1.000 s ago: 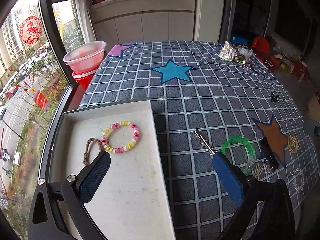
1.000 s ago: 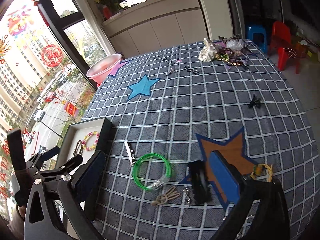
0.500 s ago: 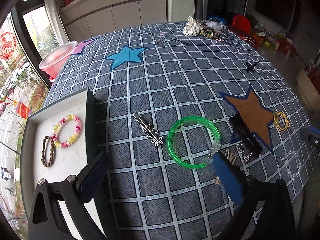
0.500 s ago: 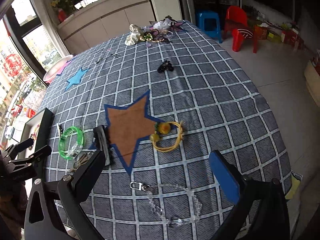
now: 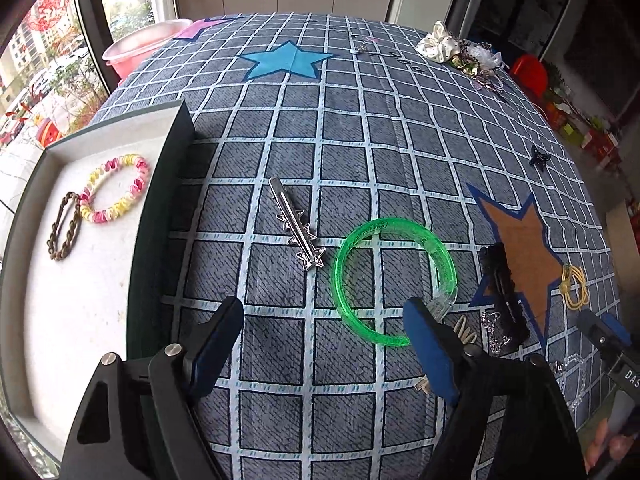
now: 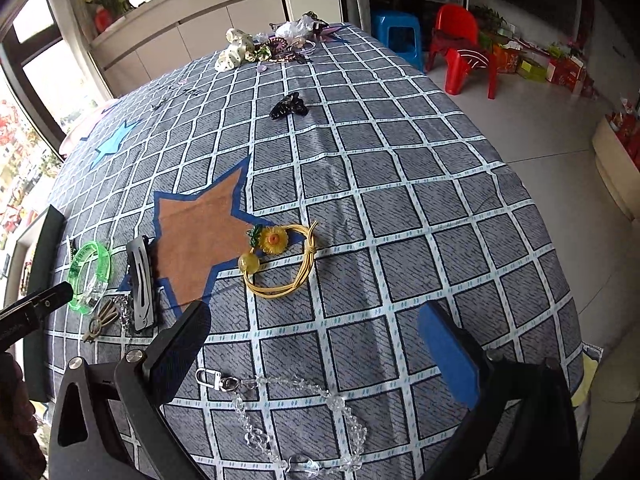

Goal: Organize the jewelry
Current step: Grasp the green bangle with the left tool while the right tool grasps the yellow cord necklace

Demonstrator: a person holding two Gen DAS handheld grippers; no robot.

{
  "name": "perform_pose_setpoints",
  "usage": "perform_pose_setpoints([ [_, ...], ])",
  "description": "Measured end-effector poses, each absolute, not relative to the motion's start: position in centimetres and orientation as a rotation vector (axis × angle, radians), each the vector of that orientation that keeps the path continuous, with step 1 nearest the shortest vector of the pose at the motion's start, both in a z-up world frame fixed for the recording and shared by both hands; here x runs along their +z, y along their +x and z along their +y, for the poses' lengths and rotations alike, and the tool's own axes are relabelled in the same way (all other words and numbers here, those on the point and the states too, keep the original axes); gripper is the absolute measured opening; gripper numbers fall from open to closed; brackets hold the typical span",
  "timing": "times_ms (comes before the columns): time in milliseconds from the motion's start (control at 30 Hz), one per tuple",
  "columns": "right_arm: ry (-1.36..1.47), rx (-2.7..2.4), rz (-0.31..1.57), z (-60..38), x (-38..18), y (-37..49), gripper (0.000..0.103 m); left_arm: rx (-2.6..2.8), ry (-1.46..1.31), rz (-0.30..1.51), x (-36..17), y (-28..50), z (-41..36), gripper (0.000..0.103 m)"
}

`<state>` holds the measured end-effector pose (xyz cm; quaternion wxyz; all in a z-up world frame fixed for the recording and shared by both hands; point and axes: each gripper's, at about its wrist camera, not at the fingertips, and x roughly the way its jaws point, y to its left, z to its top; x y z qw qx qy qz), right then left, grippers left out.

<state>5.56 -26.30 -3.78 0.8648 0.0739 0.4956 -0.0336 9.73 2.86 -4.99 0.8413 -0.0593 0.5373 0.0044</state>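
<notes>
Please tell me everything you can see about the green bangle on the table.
The green bangle is a ring of clear, bright green plastic with a colourless clear section on one side. It lies flat on the checked tablecloth, right of the silver star hair clip and left of the black hair clip. The left gripper hovers at its near edge; its right finger overlaps the rim in the view, and whether it touches cannot be told.
</notes>
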Motion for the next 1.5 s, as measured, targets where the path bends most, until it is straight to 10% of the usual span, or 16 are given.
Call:
perform_pose_setpoints([
  [333, 0.089, -0.110, 1.040, -25.7, -5.3, 8.2, 0.103, 0.023, -0.103, 1.135, -5.4, 10.6, 0.9, 0.069],
  [500, 0.027, -0.114, 1.014, -24.4, -5.3, 8.6, 0.095, 0.002, -0.071, 1.120, -5.3, 10.6, 0.5, 0.022],
  [600, 0.019, -0.103, 1.000, -23.9, -4.9, 8.4, 0.080, -0.037, -0.086, 1.119, -5.2, 10.7, 0.8, 0.015],
  [733, 0.019, -0.106, 0.984, -23.6, -4.3, 8.3, 0.019, -0.074, -0.101, 1.116, -5.1, 10.4, 1.0, 0.015],
  [1500, 0.214, 0.049, 0.945, -24.2, -0.5, 4.7, 0.019, -0.178, -0.128, 0.994, -0.5, 6.9, 3.4, 0.015],
])
